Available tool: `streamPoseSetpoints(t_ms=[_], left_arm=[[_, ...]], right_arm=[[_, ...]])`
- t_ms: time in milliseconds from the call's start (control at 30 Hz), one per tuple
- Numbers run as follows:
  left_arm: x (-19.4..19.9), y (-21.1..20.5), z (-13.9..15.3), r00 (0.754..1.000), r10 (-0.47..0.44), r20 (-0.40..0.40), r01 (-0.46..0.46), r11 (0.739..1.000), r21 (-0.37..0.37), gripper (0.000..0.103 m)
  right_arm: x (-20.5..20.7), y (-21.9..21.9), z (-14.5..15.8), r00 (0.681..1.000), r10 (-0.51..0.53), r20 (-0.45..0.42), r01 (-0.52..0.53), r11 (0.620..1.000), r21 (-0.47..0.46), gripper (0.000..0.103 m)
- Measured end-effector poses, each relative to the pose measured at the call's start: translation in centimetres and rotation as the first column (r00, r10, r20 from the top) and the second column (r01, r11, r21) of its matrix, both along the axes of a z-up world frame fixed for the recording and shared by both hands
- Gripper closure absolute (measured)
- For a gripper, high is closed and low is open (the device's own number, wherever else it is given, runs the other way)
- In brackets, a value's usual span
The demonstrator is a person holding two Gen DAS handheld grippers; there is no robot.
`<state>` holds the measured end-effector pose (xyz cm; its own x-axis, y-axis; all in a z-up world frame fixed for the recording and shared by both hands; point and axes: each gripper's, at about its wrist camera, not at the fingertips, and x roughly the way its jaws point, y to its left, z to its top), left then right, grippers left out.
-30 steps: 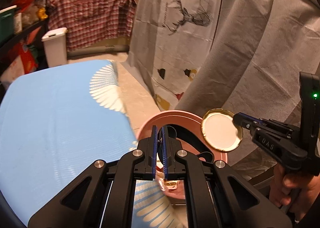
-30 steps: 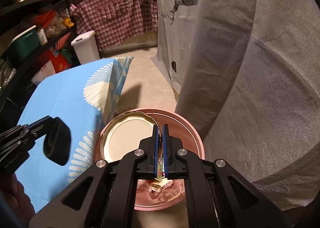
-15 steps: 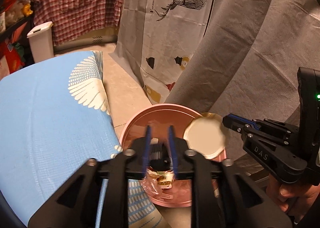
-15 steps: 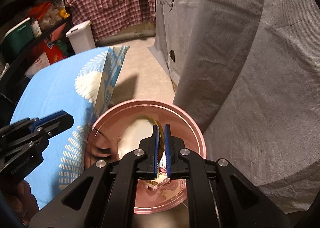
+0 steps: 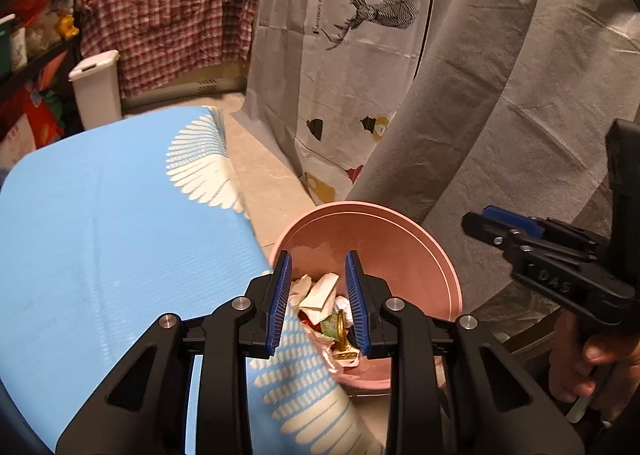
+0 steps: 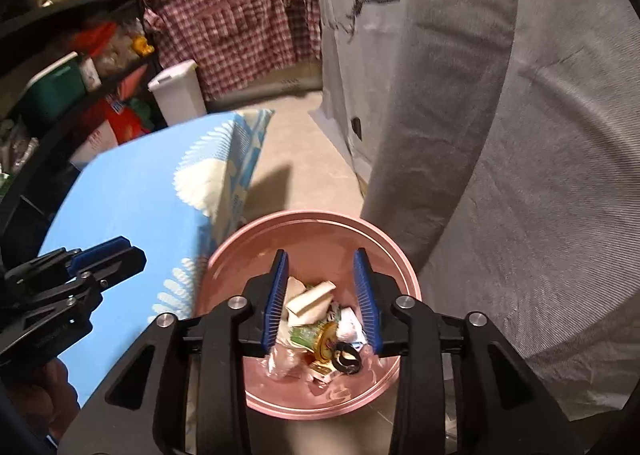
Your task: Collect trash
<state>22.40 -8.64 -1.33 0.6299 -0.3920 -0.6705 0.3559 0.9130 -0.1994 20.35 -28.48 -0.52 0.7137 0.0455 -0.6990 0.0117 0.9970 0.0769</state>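
A pink round trash bin (image 5: 424, 239) (image 6: 312, 223) stands on the floor beside the blue table. It holds crumpled paper (image 6: 310, 297), wrappers, a gold jar lid (image 6: 326, 341) and a black ring (image 6: 346, 361). My left gripper (image 5: 319, 305) is open and empty above the bin's near edge. My right gripper (image 6: 322, 301) is open and empty right over the bin. The right gripper also shows at the right of the left wrist view (image 5: 500, 223). The left gripper shows at the left of the right wrist view (image 6: 108, 255).
A blue table cover with a white feather print (image 5: 100, 239) lies left of the bin. Grey fabric sheets (image 5: 500, 95) with a deer print hang to the right. A white lidded bin (image 5: 98, 89) and cluttered shelves (image 6: 60, 95) stand at the back.
Both grippers have opened. The black ring left my left gripper and the gold lid left my right gripper; both now lie in the bin.
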Motion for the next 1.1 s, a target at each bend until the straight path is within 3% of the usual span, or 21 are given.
streamPoseSetpoints(t_ms=[433, 533, 600, 700, 767, 900, 1000, 1100], left_arm=[[-7.9, 3.2, 3.7, 0.992, 0.088, 0.093, -0.087, 0.996, -0.015, 0.045], [-10.4, 3.7, 4.2, 0.981, 0.145, 0.129, -0.143, 0.989, -0.023, 0.037], [-11.9, 4.3, 4.5, 0.972, 0.185, 0.144, -0.182, 0.983, -0.035, 0.030], [-14.3, 5.0, 4.9, 0.957, 0.245, 0.157, -0.238, 0.969, -0.062, 0.015], [-16.1, 5.2, 5.2, 0.945, 0.271, 0.181, -0.265, 0.962, -0.059, 0.008], [-19.0, 5.8, 4.8, 0.923, 0.330, 0.199, -0.333, 0.943, -0.021, 0.008], [-20.0, 5.9, 3.9, 0.927, 0.339, 0.159, -0.345, 0.938, 0.014, 0.008], [-20.3, 5.3, 3.5, 0.933, 0.318, 0.168, -0.330, 0.943, 0.046, 0.008]], right_arm=[[-8.9, 2.6, 4.2, 0.987, 0.031, 0.161, -0.022, 0.998, -0.059, 0.045], [-10.8, 3.1, 4.6, 0.981, 0.045, 0.187, -0.034, 0.997, -0.063, 0.033], [-11.8, 3.4, 4.7, 0.978, 0.051, 0.203, -0.038, 0.997, -0.068, 0.019], [-13.5, 3.6, 5.0, 0.972, 0.049, 0.230, -0.036, 0.997, -0.063, 0.006], [-14.9, 3.5, 5.2, 0.968, 0.049, 0.246, -0.036, 0.998, -0.053, 0.005], [-17.8, 3.1, 5.1, 0.969, 0.039, 0.246, -0.034, 0.999, -0.025, 0.005], [-20.0, 2.7, 5.0, 0.968, 0.023, 0.251, -0.017, 1.000, -0.025, 0.005], [-20.9, 2.8, 4.7, 0.968, 0.015, 0.250, -0.006, 0.999, -0.036, 0.005]])
